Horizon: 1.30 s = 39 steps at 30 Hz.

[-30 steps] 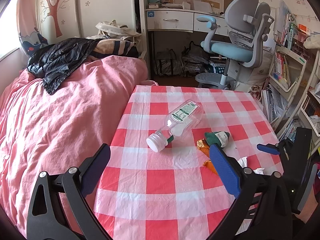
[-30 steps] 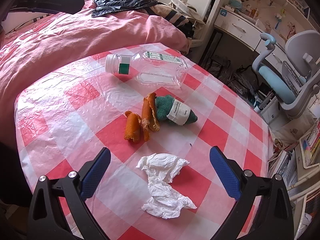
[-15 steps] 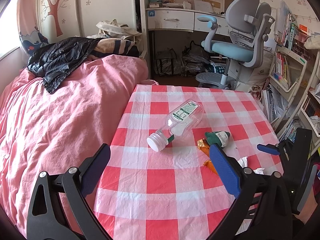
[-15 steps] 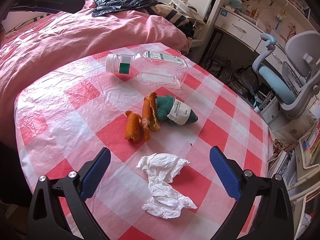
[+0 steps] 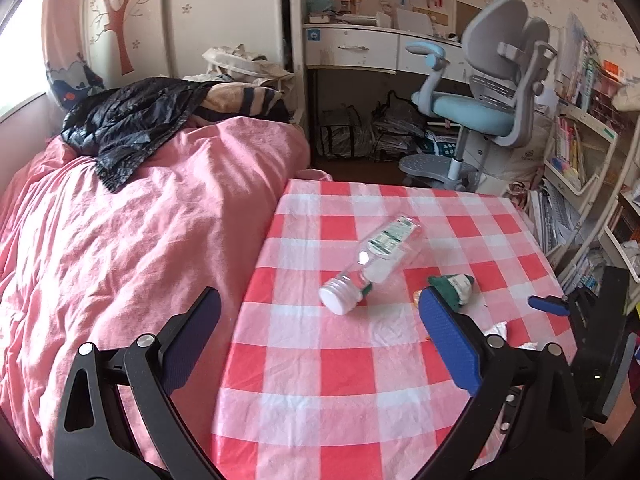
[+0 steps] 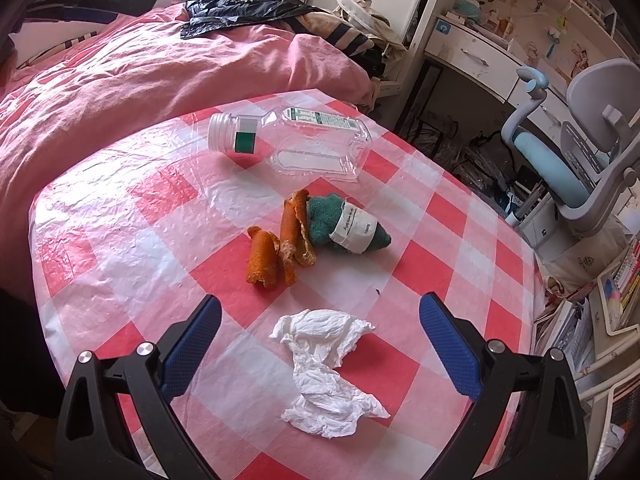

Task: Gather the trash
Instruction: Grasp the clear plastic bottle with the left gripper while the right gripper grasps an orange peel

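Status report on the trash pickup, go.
Left gripper and right gripper open, empty. Tissue, orange peels, green bundle, bottle untouched on table. Nothing blocking.

The checked table (image 5: 360, 360) is viewed by the left wrist camera from its near edge, facing the desk — the bed alongside. It is viewed closer by the right wrist camera, angled downward. The bottle (image 5: 372, 264) (image 6: 296, 144) is shared by both views.

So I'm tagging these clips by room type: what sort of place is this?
Most likely a child's bedroom: a bed with a pink duvet sits beside the checked table, and a white desk with a grey-and-blue study chair stands behind.
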Tool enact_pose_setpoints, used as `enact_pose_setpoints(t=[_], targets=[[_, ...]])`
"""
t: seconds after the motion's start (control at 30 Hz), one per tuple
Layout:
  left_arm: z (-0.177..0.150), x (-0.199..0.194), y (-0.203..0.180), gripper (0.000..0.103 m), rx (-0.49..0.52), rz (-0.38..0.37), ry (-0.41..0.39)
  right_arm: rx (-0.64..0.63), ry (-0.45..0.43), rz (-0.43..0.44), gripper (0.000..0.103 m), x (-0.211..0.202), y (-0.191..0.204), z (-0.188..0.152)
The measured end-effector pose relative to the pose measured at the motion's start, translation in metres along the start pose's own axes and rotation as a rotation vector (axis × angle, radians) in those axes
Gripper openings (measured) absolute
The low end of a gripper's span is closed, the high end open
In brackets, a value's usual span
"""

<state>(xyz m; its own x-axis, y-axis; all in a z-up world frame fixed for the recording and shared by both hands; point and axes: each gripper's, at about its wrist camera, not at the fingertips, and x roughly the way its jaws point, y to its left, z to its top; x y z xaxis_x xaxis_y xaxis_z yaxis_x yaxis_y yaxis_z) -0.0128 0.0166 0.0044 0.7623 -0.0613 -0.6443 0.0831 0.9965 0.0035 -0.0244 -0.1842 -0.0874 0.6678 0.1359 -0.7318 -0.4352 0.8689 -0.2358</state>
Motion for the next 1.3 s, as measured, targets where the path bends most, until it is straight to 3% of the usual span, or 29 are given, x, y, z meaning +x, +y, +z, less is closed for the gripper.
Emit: enact_pose_setpoints(t=[0.17,0.27,0.4,0.47,0.57,0.8,1.0,1.17,1.3], targets=[[0.002,0.007,0.073,0.096,-0.234,0.019,0.030,0.023,-0.049,0.053,0.095,-0.012,-0.002,0.004],[0.000,0.010,0.088,0.095,-0.283,0.017,0.036,0.015,-0.054,0.096,0.095,-0.013,0.003,0.005],[0.004,0.021,0.063,0.096,-0.177,0.012,0.051,0.001,-0.038,0.149,0.093,-0.005,0.014,0.008],[0.005,0.028,0.042,0.096,-0.091,0.022,0.055,0.000,-0.019,0.173,0.078,0.000,0.019,0.008],[0.010,0.046,0.019,0.096,-0.006,0.021,0.074,0.002,0.006,0.206,0.070,0.012,0.027,0.012],[0.019,0.084,-0.020,0.096,0.093,-0.022,0.112,0.052,0.027,0.254,0.066,0.033,0.026,0.022],[0.026,0.121,-0.059,0.096,0.223,-0.026,0.144,0.088,0.084,0.287,0.055,0.058,0.014,0.022],[0.032,0.158,-0.089,0.095,0.355,-0.027,0.171,0.110,0.089,0.304,0.037,0.063,0.006,0.025],[0.034,0.177,-0.103,0.095,0.388,-0.035,0.189,0.101,0.094,0.300,0.025,0.065,0.001,0.025]])
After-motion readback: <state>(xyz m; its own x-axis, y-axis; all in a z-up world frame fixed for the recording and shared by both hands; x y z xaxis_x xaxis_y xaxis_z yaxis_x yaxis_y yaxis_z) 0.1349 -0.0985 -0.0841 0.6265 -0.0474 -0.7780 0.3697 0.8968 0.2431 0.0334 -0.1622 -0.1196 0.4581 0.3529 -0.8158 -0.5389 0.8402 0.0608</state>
